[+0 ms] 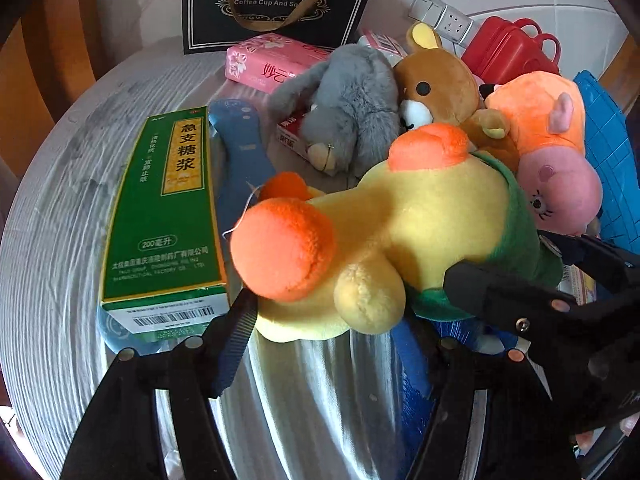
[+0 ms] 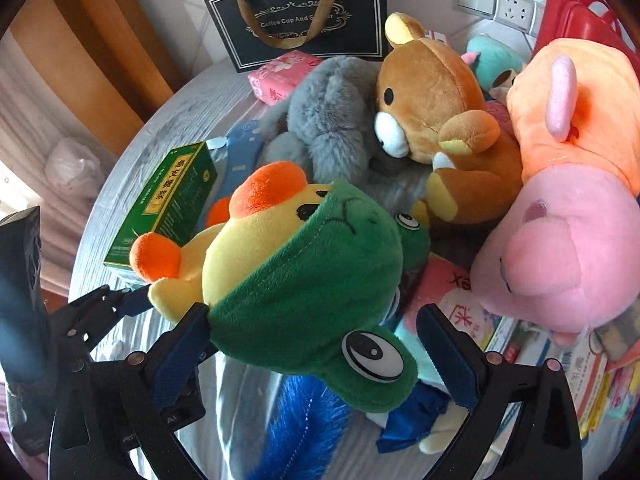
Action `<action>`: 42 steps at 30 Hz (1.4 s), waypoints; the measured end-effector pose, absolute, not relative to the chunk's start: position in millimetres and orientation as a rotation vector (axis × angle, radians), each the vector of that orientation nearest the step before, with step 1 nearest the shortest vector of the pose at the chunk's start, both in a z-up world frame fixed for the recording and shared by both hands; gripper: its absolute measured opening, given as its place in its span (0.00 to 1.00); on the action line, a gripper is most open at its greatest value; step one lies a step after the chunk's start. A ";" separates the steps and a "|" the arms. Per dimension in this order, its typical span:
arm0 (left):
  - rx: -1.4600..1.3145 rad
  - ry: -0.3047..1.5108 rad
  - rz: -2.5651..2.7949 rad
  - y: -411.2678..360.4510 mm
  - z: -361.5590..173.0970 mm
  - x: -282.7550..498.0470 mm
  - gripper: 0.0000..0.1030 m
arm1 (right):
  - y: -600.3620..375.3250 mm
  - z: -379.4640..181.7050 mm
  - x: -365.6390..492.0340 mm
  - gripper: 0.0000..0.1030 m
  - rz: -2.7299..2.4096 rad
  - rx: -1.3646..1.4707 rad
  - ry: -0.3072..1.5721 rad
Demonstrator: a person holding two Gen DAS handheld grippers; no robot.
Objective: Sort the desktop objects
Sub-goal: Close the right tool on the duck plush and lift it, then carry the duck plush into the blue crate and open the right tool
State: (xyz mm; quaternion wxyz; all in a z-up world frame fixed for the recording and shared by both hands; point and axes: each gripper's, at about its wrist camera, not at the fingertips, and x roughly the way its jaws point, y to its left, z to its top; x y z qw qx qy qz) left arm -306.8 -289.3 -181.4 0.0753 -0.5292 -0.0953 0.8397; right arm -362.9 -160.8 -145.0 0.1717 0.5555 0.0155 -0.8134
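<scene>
A yellow plush duck (image 1: 384, 220) with orange feet and a green frog hood (image 2: 312, 288) lies in front of both grippers. My left gripper (image 1: 344, 312) is open, its fingers either side of the duck's lower body. My right gripper (image 2: 316, 344) is open around the hood; its left pad (image 2: 180, 352) touches the hood, its right pad (image 2: 448, 360) stands apart. The right gripper's fingers (image 1: 532, 292) show in the left wrist view beside the hood. A grey plush rabbit (image 1: 352, 108), a brown bear (image 1: 436, 84) and a pink pig (image 1: 556, 168) lie behind.
A green medicine box (image 1: 168, 216) lies left on the grey round table (image 1: 56, 240), on a blue flat tool (image 1: 240, 152). A pink tissue pack (image 1: 272, 62), a black gift bag (image 1: 276, 4), a red case (image 1: 512, 52), a blue basket (image 1: 608, 160) and books (image 2: 532, 344) surround the toys.
</scene>
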 end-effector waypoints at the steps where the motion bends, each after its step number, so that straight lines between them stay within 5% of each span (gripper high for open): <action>1: -1.583 -0.285 2.517 -289.6 -181.7 -307.1 0.64 | -161.0 -145.8 -366.3 1.00 -2.310 1.575 0.032; 9: -1.586 -0.174 2.502 -278.6 -186.7 -319.8 0.64 | -165.5 -163.3 -380.8 0.99 -2.286 1.619 0.050; 13: -1.544 -0.121 2.531 -274.3 -183.5 -313.7 0.57 | -167.1 -159.3 -371.6 0.78 -2.304 1.572 0.071; 16: -1.509 -0.102 2.555 -271.7 -172.6 -305.3 0.53 | -165.5 -150.4 -363.4 0.75 -2.316 1.530 0.090; 42: -1.076 0.052 2.841 -154.2 -24.7 -168.1 0.53 | -55.6 -11.0 -228.7 0.75 -2.454 1.033 0.042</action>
